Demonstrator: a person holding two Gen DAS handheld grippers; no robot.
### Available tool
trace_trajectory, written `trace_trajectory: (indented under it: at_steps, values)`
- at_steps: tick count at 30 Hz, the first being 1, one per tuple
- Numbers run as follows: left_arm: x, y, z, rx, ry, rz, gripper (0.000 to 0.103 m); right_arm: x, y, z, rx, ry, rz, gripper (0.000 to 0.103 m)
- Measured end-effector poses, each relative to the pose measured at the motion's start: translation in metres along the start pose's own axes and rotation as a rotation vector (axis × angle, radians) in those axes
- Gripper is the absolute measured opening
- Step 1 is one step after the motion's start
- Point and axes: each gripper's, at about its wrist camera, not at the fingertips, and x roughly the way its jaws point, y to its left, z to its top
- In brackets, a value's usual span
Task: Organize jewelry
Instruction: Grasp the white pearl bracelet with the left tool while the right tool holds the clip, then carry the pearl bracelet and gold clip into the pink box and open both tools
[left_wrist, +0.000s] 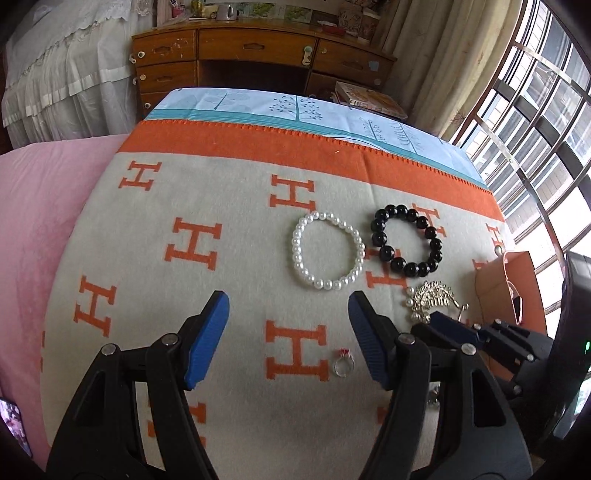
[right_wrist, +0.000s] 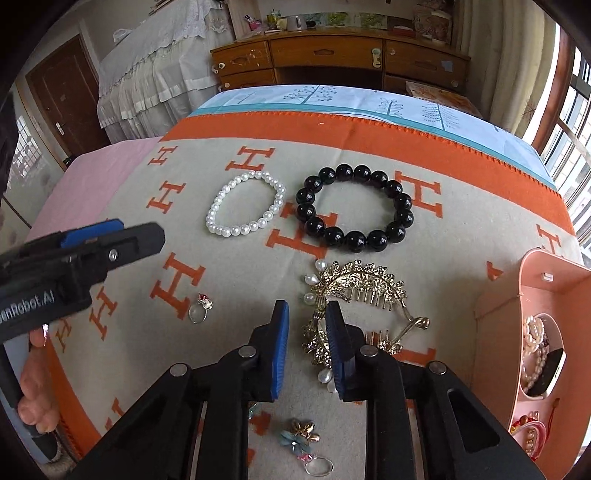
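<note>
Right claw (right_wrist: 306, 325) narrowly parted, empty, hiding part of comb (right_wrist: 369, 291); left claw (left_wrist: 288, 314) wide, empty.

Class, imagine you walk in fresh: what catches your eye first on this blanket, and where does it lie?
First the black bead bracelet and the white pearl bracelet, lying side by side in the middle of the orange-lettered blanket. Next the gold hair comb just in front of them, with the right gripper narrowed at its left end. A pink organizer stands at the right edge.
</note>
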Motion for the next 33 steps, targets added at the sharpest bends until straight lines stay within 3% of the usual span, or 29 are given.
trace_trajectory:
  at_steps: [4, 8, 15, 17, 19, 26, 33]
  values:
    - [0.031, 0.001, 0.021, -0.037, 0.055, 0.011, 0.063, 0.007, -0.004, 0.000, 0.007, -0.001, 0.007, 0.010]
    - [0.062, 0.003, 0.031, -0.067, 0.128, 0.059, 0.048, 0.007, -0.006, -0.002, 0.011, -0.007, 0.019, 0.010]
    - [0.074, -0.009, 0.037, -0.010, 0.145, 0.177, 0.041, 0.005, -0.010, -0.005, 0.038, -0.003, 0.045, 0.010]
    - [0.074, -0.014, 0.038, 0.005, 0.148, 0.176, 0.018, 0.005, -0.012, -0.005, 0.052, -0.002, 0.054, 0.010]
    - [0.074, -0.016, 0.037, 0.012, 0.155, 0.177, 0.005, 0.004, -0.014, -0.006, 0.063, -0.001, 0.062, 0.010]
    - [0.060, -0.022, 0.024, 0.010, 0.097, 0.166, 0.005, -0.008, -0.017, -0.010, 0.087, -0.021, 0.077, 0.010]
    - [0.007, -0.036, 0.011, 0.023, 0.006, 0.091, 0.005, -0.048, -0.025, -0.019, 0.133, -0.101, 0.137, 0.010]
